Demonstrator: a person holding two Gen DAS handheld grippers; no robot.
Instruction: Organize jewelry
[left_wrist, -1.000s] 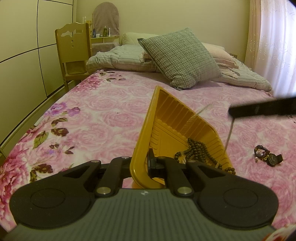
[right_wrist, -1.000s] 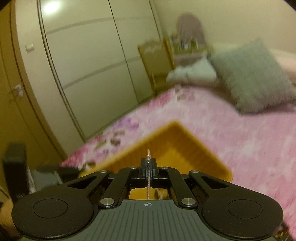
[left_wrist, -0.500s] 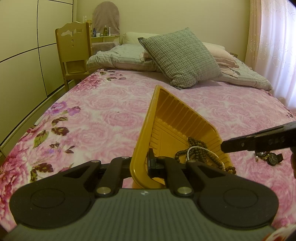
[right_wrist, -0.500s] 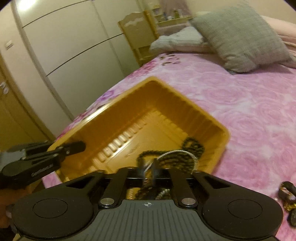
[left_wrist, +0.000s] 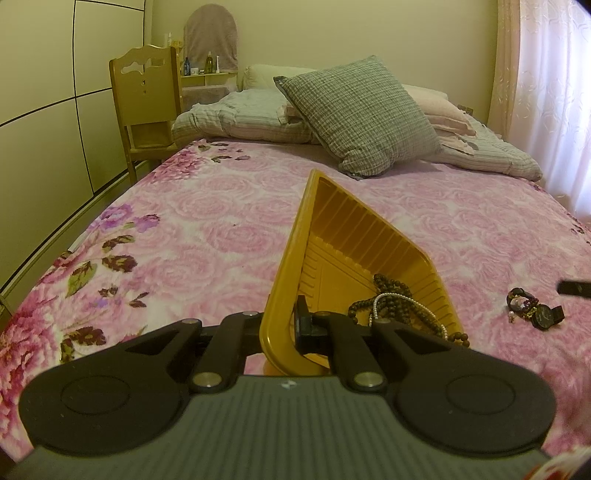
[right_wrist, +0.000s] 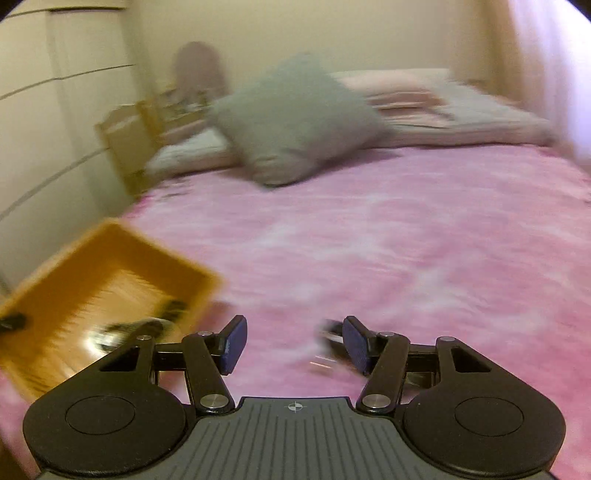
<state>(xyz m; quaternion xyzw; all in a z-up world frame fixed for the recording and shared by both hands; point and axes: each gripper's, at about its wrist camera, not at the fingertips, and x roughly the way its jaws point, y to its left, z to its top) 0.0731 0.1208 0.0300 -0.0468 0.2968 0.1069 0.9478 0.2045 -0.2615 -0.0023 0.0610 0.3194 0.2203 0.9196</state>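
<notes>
My left gripper is shut on the near rim of a yellow plastic tray, holding it tilted on the pink bed. Inside the tray lie a dark bead necklace and a white pearl chain. A small pile of jewelry with a dark watch rests on the blanket to the tray's right. One black finger of the right gripper hangs just above that pile. In the blurred right wrist view my right gripper has its jaws opening with nothing between the pads. The tray sits to its left.
A grey checked pillow and folded bedding lie at the head of the bed. A wooden chair stands at the bed's far left corner beside wardrobe doors. A curtain hangs on the right.
My right gripper let the pearl chain drop into the tray, opened, and swung right and down toward the jewelry on the blanket. The left gripper and tray stayed still.
</notes>
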